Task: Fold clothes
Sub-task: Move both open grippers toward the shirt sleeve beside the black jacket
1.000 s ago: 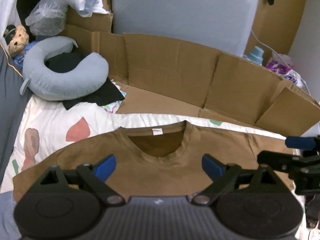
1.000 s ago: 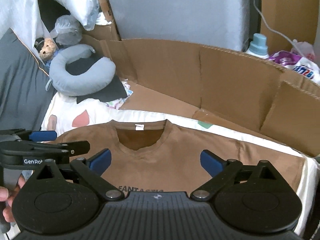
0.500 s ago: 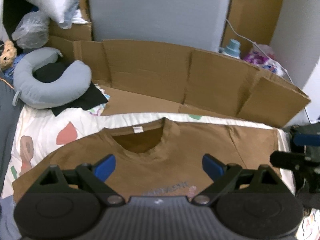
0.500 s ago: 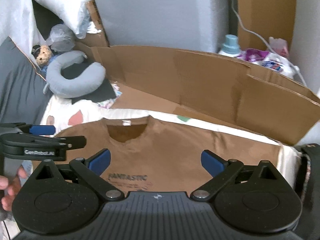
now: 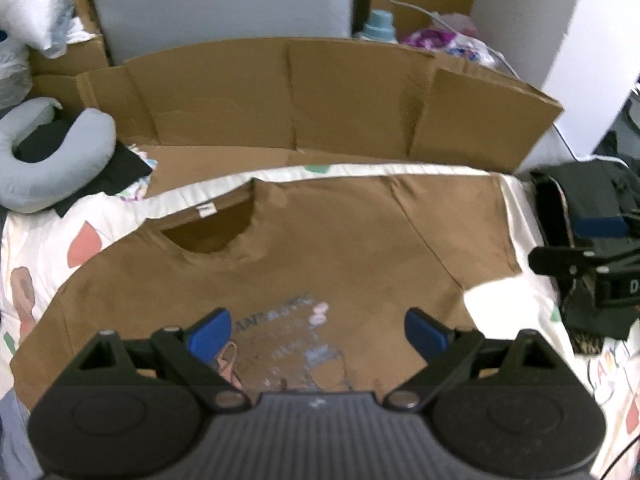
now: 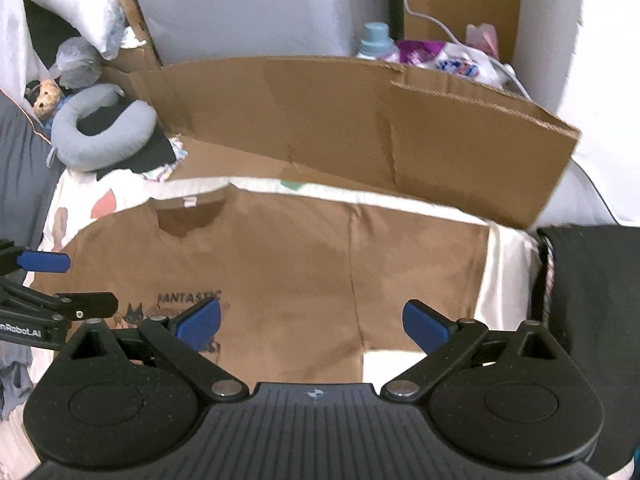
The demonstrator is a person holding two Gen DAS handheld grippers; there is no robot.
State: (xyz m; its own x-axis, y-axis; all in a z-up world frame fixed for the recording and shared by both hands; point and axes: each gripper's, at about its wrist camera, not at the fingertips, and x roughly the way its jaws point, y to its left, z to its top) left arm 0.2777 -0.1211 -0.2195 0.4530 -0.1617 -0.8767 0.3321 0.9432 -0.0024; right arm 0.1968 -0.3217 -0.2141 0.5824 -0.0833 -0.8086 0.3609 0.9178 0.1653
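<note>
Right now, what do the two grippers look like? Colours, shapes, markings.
Both match. The left gripper and right gripper each have a black ribbed body, two round black discs, triangular black linkage arms with silver pivot pins, and blue fingertip pads. White lettering runs along the left gripper's side, partly cut off in the right view. No cables or sleeves visible.

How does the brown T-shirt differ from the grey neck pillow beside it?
The brown T-shirt lies spread flat on the bedsheet; the grey neck pillow is plump and curved like a horseshoe. The T-shirt carries a printed picture; the pillow is plain. Neither is touched by a claw.
</note>
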